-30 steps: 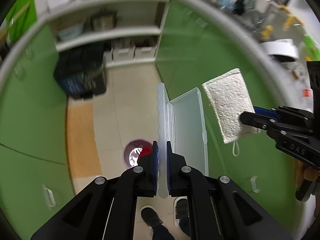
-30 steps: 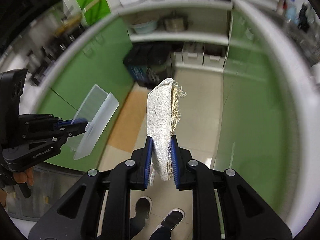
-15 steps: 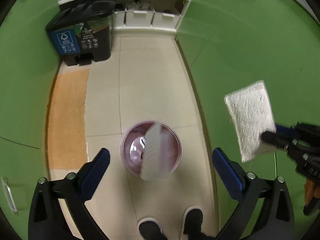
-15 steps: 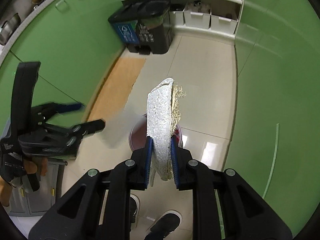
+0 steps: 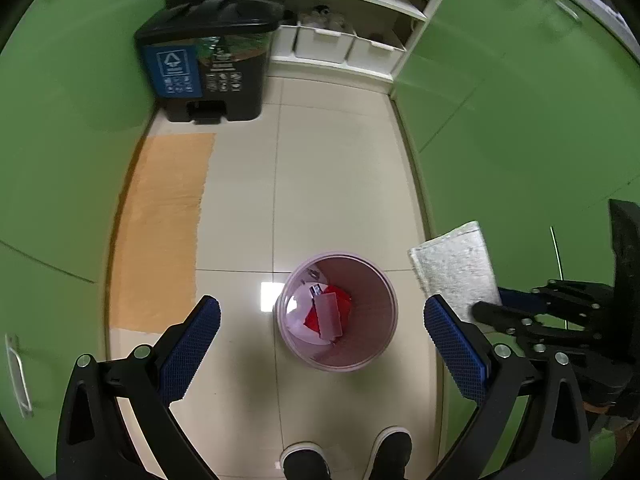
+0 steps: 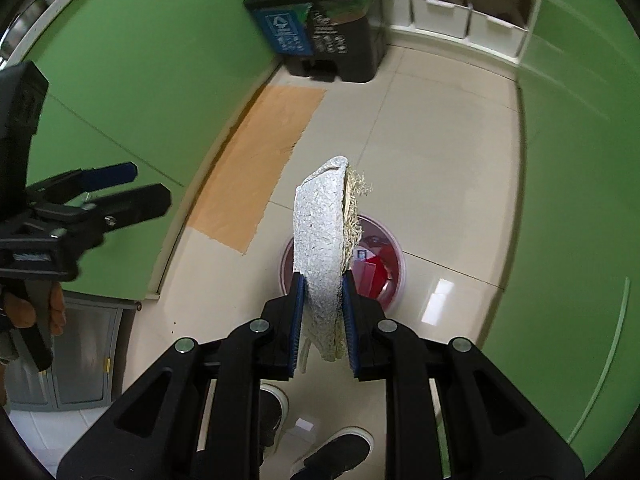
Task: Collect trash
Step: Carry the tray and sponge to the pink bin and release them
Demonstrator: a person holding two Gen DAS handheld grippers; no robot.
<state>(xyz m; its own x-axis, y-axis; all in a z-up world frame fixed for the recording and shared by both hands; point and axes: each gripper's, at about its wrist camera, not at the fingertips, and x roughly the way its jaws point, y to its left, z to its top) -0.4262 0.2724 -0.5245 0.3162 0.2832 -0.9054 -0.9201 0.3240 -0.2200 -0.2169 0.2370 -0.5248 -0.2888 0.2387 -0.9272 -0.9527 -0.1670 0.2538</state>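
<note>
- Left wrist view: the left gripper (image 5: 322,334) now stands spread wide with nothing between its blue pads (image 5: 191,338). A second ago it pinched a clear plastic box; half a second ago the box was a blur falling towards the bin.
- The clear plastic box (image 5: 327,317) now lies inside the pink wastebasket (image 5: 382,354), resting on red rubbish at the bottom. That piece of trash looks collected.
- The wastebasket stands on the tiled floor directly below the open claw, just ahead of the person's shoes (image 5: 346,456).
- To the right in this view, the loofah sponge (image 5: 454,270) hangs from the right gripper (image 5: 490,306), beside the bin's rim rather than over its mouth.
- Right wrist view: the right gripper (image 6: 322,318) is clamped on the sponge (image 6: 320,248) near its lower end, the pad standing upright and edge-on, its frayed fibre side to the right. This grip matches the earlier frames.
- Behind the sponge the wastebasket (image 6: 396,258) shows, partly hidden. Judged from here, the sponge is the next item to go; it probably needs bringing over the opening before release, or it may fall onto the floor.
- The black pedal bin (image 6: 324,20) stands well apart by the shelves.
</note>
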